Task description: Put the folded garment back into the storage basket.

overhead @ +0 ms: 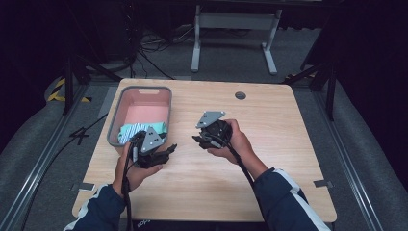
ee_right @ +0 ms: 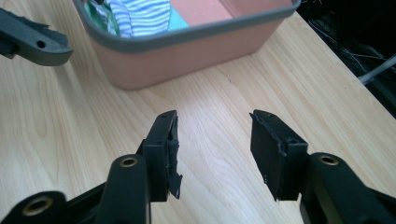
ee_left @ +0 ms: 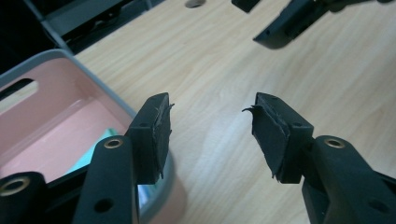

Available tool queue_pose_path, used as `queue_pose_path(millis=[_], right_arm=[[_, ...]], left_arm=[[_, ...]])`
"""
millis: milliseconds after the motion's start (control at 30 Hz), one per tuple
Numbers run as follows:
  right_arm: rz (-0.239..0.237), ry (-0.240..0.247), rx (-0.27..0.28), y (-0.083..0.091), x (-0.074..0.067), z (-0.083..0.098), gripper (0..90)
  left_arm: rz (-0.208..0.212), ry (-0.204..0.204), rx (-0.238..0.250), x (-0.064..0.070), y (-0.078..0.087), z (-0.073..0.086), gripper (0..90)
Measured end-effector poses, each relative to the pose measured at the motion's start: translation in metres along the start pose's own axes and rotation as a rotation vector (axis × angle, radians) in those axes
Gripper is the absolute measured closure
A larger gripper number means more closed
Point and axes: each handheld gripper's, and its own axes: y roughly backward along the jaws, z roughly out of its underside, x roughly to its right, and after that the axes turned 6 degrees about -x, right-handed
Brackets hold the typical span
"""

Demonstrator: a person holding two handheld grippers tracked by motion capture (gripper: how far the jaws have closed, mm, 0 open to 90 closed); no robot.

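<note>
The pink bin (overhead: 164, 94) sits at the table's (overhead: 269, 159) left edge with a striped folded cloth (overhead: 139, 130) lying in its near end, apparently already dropped off there. Just beside the bin's near right corner, the left gripper (ee_left: 212, 126) stands spread and empty. The right gripper (ee_right: 212, 140), farther right of the bin and facing it, is likewise spread with nothing between its pads, which suggests both have let go.

Left black two-jaw gripper (overhead: 166, 149): held in the left hand (overhead: 130, 168), jaws parted, nothing between them, pointing right. Right black two-jaw gripper (overhead: 198, 139): held in the right hand (overhead: 235, 142), jaws parted and empty, pointing left. Both forearms in dark blue sleeves (overhead: 284, 199).
</note>
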Motion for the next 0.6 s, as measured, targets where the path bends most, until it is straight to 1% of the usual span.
queue_pose_path(millis=[67, 100, 133, 167, 200, 300, 333, 367, 400, 467, 533, 600], right_arm=[[0.006, -0.005, 0.008, 0.004, 0.0, 0.006, 51.8], [0.013, -0.006, 0.012, 0.006, 0.0, 0.011, 51.3], [0.015, -0.006, 0.012, 0.008, 0.0, 0.013, 50.8], [0.02, -0.007, 0.012, 0.01, 0.0, 0.017, 50.3], [0.019, -0.008, 0.012, 0.013, 0.0, 0.021, 49.8], [0.033, 0.002, 0.008, 0.019, -0.001, 0.029, 48.7], [0.035, 0.001, 0.004, 0.021, -0.001, 0.032, 48.2], [0.039, 0.006, 0.001, 0.023, -0.001, 0.034, 47.5], [0.043, 0.007, -0.002, 0.024, -0.001, 0.036, 46.8], [0.051, 0.008, -0.003, 0.027, -0.002, 0.041, 45.8], [0.061, 0.005, -0.005, 0.029, -0.002, 0.047, 43.9], [0.064, 0.003, -0.01, 0.031, -0.002, 0.054, 43.2]], left_arm=[[0.007, -0.025, -0.012, 0.006, -0.001, 0.001, 46.6], [0.012, -0.03, -0.009, 0.008, -0.002, 0.001, 46.2], [0.026, -0.029, -0.012, 0.011, -0.002, 0.002, 45.7], [0.034, -0.04, -0.013, 0.015, -0.001, 0.003, 45.0], [0.042, -0.043, -0.011, 0.018, -0.002, 0.005, 44.7], [0.076, -0.074, -0.021, 0.027, -0.004, 0.009, 43.1], [0.081, -0.087, -0.033, 0.028, -0.005, 0.01, 42.7], [0.085, -0.085, -0.036, 0.029, -0.006, 0.011, 42.4], [0.087, -0.092, -0.049, 0.03, -0.008, 0.013, 42.0], [0.086, -0.097, -0.052, 0.031, -0.009, 0.014, 41.3], [0.105, -0.106, -0.072, 0.034, -0.013, 0.017, 40.8], [0.109, -0.121, -0.085, 0.036, -0.016, 0.02, 40.0]])
